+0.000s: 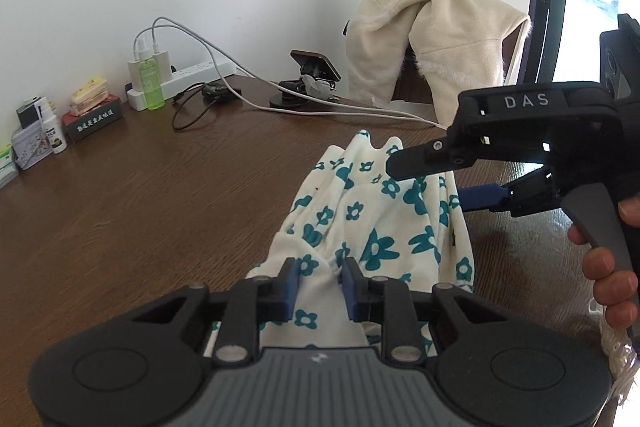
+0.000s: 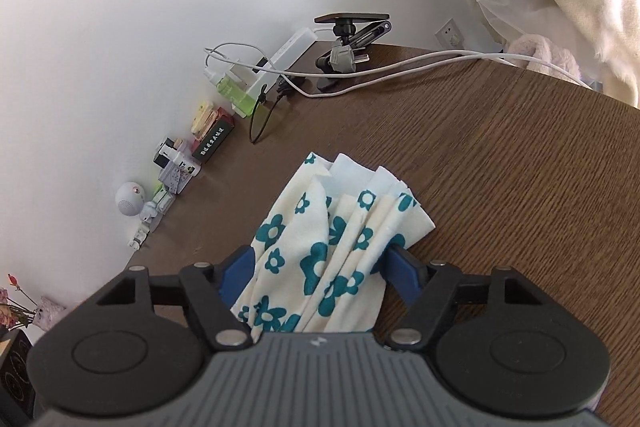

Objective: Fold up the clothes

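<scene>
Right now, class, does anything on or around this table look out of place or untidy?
Yes. The cream fleece garment is slung in a heap over something behind the table's far edge, not folded. White cables sprawl loosely across the table. The floral cloth is bunched between both tongs.

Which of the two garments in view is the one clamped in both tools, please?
The white cloth with teal flowers, bunched over the table; the left tool and right tool both pinch it. The cream fleece garment hangs untouched behind.

1 floral garment, 2 grippers
</scene>
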Tool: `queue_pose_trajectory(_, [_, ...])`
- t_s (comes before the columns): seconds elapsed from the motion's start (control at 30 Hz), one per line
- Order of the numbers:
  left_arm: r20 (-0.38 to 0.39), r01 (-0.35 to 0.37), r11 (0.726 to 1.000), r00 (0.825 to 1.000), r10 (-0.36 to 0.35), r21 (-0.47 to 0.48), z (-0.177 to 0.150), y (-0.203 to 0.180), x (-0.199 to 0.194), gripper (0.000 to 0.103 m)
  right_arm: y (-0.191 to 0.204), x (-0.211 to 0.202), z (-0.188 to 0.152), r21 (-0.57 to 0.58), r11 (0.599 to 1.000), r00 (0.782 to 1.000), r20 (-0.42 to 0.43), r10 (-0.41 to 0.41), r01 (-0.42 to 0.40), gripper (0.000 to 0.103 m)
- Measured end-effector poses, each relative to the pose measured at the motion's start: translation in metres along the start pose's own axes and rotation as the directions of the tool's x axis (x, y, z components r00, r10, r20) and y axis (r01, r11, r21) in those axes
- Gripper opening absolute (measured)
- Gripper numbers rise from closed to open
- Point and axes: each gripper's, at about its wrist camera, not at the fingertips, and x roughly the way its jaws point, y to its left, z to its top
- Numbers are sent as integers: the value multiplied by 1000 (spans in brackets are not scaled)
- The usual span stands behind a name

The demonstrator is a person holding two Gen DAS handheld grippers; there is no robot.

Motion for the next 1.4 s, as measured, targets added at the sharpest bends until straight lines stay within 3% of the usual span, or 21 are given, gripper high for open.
queue_pose_trajectory(0.1, [6,6,1000,1000,-6,0,-2,1,-1,22,6,8,4,-11,1000,1000,-12,-24,24,67])
queue_pose_trajectory(0.27, [14,20,1000,1000,-20,-6,-3,3,-1,22,5,16,9,18,999,999,-18,-50,51,41])
queue_pose_trajectory(0.37, [16,26,1000,1000,-26,-13,-3,5,-1,22,4,18,9,18,998,998,-22,-63,63,31])
queue_pose_trajectory(0.43, [18,29,999,999,-28,-17,-3,6,-1,22,4,19,8,15,998,998,-20,-56,56,17])
queue_pose_trajectory(0.57, [37,31,999,999,-29,-40,-3,7,-7,23,12,11,2,-58,997,999,24,-44,45,13])
queue_pose_trajectory(0.73, [88,-14,993,996,25,-118,-9,20,-49,23,47,-8,-9,-315,946,993,109,-48,80,13])
queue_pose_trajectory(0.83, [129,-56,983,989,79,-175,-21,33,-90,23,74,-21,-22,-490,866,987,156,-26,100,13])
queue_pose_trajectory(0.93, [155,-107,968,977,144,-226,-39,43,-128,24,101,-32,-41,-650,753,983,181,22,103,13])
queue_pose_trajectory(1.1, [181,-180,943,955,236,-280,-63,48,-173,24,143,-40,-87,-869,487,982,155,107,84,13])
queue_pose_trajectory(1.27, [208,-214,928,936,284,-306,-79,47,-205,24,163,-38,-143,-969,244,989,77,124,45,13])
queue_pose_trajectory(1.4, [227,-182,939,941,253,-292,-77,43,-205,24,165,-28,-174,-989,148,996,11,87,-2,13])
